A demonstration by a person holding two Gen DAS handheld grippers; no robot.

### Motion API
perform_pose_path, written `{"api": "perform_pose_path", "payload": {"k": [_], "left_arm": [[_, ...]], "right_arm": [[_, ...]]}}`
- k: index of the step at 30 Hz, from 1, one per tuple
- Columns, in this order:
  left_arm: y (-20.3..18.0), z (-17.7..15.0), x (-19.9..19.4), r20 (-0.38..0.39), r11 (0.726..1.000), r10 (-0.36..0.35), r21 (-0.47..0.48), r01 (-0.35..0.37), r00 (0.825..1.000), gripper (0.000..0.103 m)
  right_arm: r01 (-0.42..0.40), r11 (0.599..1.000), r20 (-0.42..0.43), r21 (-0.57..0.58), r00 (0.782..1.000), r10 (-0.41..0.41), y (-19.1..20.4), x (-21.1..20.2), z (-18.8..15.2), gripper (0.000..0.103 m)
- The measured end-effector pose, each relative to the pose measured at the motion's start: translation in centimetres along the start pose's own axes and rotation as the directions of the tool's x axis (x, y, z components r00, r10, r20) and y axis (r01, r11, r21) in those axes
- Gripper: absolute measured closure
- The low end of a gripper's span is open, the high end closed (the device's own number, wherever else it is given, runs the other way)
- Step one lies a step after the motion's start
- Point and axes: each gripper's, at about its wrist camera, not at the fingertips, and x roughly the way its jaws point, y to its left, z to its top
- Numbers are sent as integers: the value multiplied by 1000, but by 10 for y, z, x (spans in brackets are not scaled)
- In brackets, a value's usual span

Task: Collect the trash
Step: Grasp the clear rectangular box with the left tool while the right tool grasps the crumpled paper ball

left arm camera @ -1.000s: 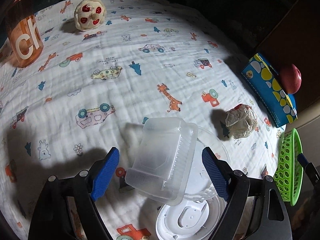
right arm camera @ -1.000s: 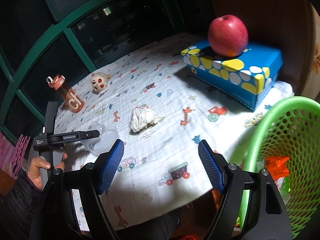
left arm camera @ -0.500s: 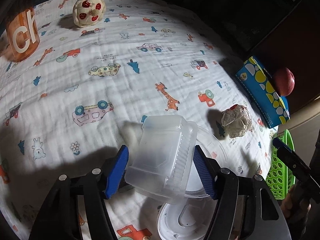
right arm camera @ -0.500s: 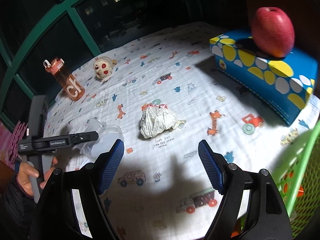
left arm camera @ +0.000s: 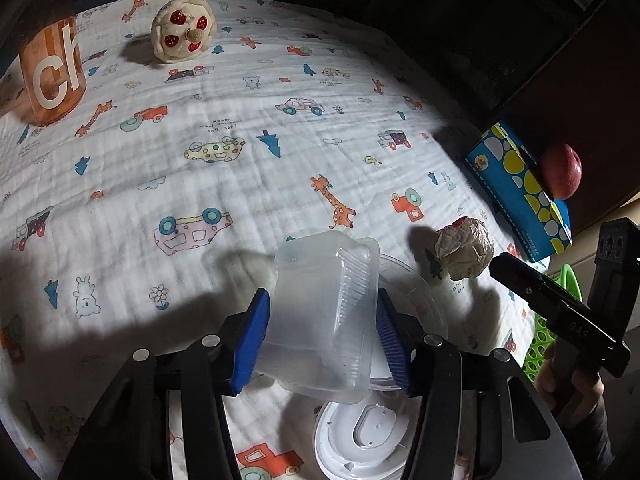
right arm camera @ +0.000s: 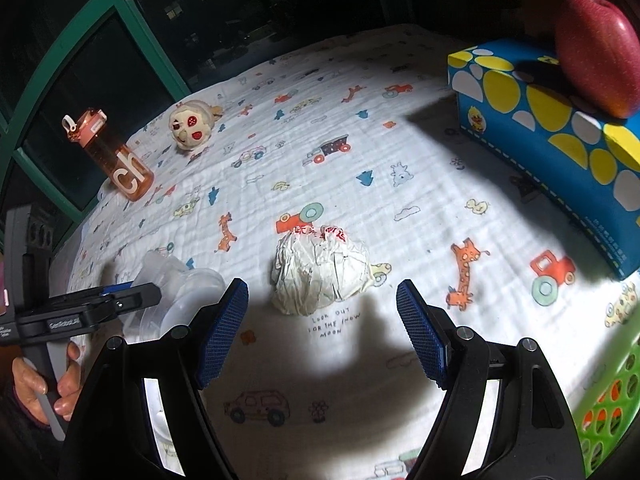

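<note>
My left gripper (left arm camera: 322,338) is shut on a clear plastic container (left arm camera: 324,308), its blue pads pressed on both sides. The container rests over a clear round lid (left arm camera: 416,300) and a white lid (left arm camera: 360,436) on the printed cloth. A crumpled paper ball (left arm camera: 464,252) lies to the right. In the right wrist view my right gripper (right arm camera: 322,332) is open, with the paper ball (right arm camera: 320,272) just ahead between its fingers. The left gripper (right arm camera: 96,308) and container (right arm camera: 160,280) show at the left. The green trash basket (right arm camera: 608,412) is at lower right.
An orange bottle (right arm camera: 120,164) and a plush toy (right arm camera: 190,128) stand at the far side. A blue tissue box (right arm camera: 552,144) with a red apple (right arm camera: 596,36) on it is at the right. The basket (left arm camera: 556,320) holds something orange.
My left gripper closed from open onto the clear container. My right gripper moved away from the basket toward the paper ball, which now sits close in front of it.
</note>
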Motion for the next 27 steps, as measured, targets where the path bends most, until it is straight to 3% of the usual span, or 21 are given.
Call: {"api": "perform_pose_path", "payload": {"k": [7, 12, 14, 19, 27], "left_arm": [[4, 1, -2, 5, 1000, -5, 2, 5, 1000, 56], [4, 3, -6, 14, 1000, -9, 7, 9, 1000, 62], [3, 3, -8, 20, 1000, -2, 12, 2, 1000, 64], [-1, 3, -16, 36, 1000, -8, 15, 7, 999, 72], [-19, -1, -34, 69, 999, -13, 45, 10, 998, 73]], "right_arm": [[-9, 999, -28, 35, 1000, 10, -3, 22, 6, 30], [1, 1000, -42, 24, 999, 0, 1, 30, 5, 45], [0, 1000, -37, 22, 999, 1, 2, 29, 4, 47], [-8, 1000, -11, 10, 1000, 8, 7, 14, 0, 49], [-18, 1000, 55, -10, 998, 19, 13, -29, -10, 49]]}}
